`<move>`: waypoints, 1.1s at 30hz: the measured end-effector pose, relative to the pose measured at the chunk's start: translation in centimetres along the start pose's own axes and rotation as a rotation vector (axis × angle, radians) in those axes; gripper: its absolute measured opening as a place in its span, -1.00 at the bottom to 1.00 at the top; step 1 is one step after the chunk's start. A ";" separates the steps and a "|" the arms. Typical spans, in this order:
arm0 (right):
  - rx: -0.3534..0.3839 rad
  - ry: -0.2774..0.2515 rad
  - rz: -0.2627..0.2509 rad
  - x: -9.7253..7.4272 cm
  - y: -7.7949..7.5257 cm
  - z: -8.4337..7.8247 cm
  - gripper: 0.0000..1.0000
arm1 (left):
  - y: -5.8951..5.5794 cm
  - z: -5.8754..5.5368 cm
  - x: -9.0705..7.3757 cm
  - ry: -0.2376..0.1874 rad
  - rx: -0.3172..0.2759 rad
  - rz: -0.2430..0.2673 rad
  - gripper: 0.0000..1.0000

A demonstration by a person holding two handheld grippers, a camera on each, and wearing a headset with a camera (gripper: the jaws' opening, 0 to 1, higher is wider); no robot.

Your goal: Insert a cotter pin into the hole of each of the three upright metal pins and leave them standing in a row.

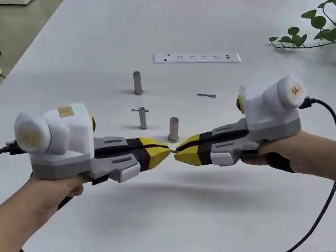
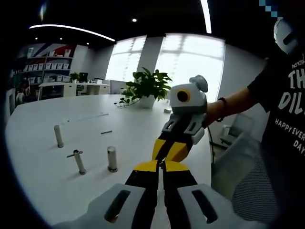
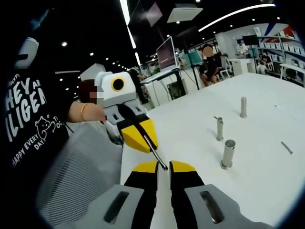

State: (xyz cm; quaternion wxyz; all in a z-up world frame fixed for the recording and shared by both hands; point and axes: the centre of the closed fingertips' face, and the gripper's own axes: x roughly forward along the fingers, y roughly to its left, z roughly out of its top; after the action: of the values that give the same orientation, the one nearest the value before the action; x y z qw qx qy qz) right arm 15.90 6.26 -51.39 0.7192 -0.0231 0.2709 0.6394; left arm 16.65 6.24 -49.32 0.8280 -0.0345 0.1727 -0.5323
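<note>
Handover is what the head view suggests: your left gripper (image 1: 166, 151) and right gripper (image 1: 178, 151) meet tip to tip over the table (image 1: 173, 210), both sets of jaws pinched narrow on the held cotter pin (image 1: 172, 151), probably so you can take it by one end before threading. Just behind the tips stands the near pin (image 1: 173, 129), bare. The middle pin (image 1: 143, 119) already carries a fitted cotter pin (image 1: 140, 110) through its top. The far pin (image 1: 137, 83) is bare, and a loose cotter pin (image 1: 206, 95) lies to its right, short of the power strip (image 1: 197, 58). In the left gripper view your own jaws are almost closed at the bottom with the right gripper's yellow tips against them, and the three pins stand off to the left with open table around them, so you have room to swing that way. In the right gripper view the held cotter pin (image 3: 156, 152) runs as a thin rod from the left gripper's tips down into your right jaws, which stand narrow about its end. The near pin (image 3: 228, 153) is the closest target. I'd mind the table edge beside the grippers, should the pin slip.
</note>
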 end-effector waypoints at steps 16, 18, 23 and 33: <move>-0.082 0.071 0.038 0.4 1.1 -0.7 -1.00 | -0.8 -0.7 -0.4 -0.005 -0.035 -0.030 -1.00; -0.115 0.103 0.032 0.4 1.0 -1.0 -1.00 | -0.8 -1.0 -0.3 0.005 -0.033 -0.027 -1.00; -0.168 0.173 0.036 0.5 1.1 -1.9 -1.00 | -0.4 -1.6 0.0 0.031 -0.013 -0.002 -0.94; -0.266 0.278 0.005 0.1 0.2 -2.9 -1.00 | 0.2 -2.7 0.2 0.065 0.012 0.028 -0.96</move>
State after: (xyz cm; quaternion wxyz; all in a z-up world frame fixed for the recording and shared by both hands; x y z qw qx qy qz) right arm 14.67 5.32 -53.81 0.6640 -0.2052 0.2807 0.6620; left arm 16.05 6.50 -51.91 0.8296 -0.0099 0.1966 -0.5225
